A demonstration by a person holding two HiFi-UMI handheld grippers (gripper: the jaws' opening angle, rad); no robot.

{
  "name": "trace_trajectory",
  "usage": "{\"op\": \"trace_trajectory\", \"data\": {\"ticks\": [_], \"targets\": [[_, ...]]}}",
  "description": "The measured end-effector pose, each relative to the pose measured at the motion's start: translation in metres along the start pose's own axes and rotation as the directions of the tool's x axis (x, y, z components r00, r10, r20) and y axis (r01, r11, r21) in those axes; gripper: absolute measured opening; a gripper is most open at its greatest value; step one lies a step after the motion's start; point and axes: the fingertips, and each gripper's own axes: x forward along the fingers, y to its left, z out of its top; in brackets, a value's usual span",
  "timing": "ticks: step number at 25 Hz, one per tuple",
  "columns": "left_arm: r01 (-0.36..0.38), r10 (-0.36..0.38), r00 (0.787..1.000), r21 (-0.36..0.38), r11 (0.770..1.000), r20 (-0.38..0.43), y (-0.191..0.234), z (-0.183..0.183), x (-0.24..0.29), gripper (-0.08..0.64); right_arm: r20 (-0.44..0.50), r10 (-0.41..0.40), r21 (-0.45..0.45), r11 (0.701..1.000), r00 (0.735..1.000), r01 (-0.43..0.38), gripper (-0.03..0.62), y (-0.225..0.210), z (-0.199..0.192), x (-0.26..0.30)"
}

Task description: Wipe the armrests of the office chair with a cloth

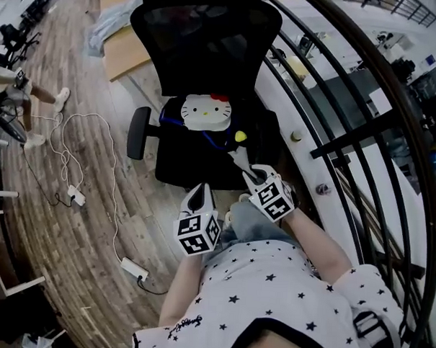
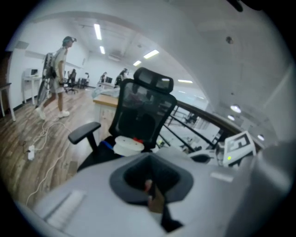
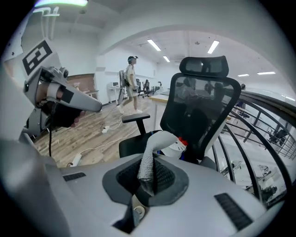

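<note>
Right gripper [image 3: 147,186] clamps cloth [image 3: 150,155] upright, tip curling toward chair [image 3: 203,109].

From the head cam we look steeply down on the office chair [image 1: 205,54], close in front of us. The left gripper view sits low, approx. at seat level, and faces the chair's front. The right gripper view does likewise, slightly nearer. All 3 share the chair & wood floor [image 1: 77,272].

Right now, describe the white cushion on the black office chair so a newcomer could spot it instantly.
Find the black mesh office chair beside the dark metal railing. On its seat, against the backrest, lies the white cat-face cushion. Only it is white there, with a red bow at one ear.
</note>
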Motion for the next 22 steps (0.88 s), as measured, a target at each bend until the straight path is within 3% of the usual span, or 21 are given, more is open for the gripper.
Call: {"op": "trace_trajectory", "data": {"ticks": [6,12,22], "targets": [[-0.124,0.128,0.99,-0.071,0.99,0.063,0.035,0.009,-0.019,0.003,0.076,0.105,-0.04,0.994,0.992,-0.102,0.026,0.023,0.037,0.005],[-0.219,0.241,0.964,-0.176,0.96,0.115,0.07,0.012,-0.037,0.003,0.087,0.2,-0.079,0.978,0.976,-0.194,0.026,0.044,0.06,0.022],[-0.3,0.33,0.937,-0.218,0.929,0.116,0.137,0.024,-0.047,0.003,0.103,0.274,-0.126,0.957,0.956,-0.261,0.026,0.074,0.106,0.072]]}}
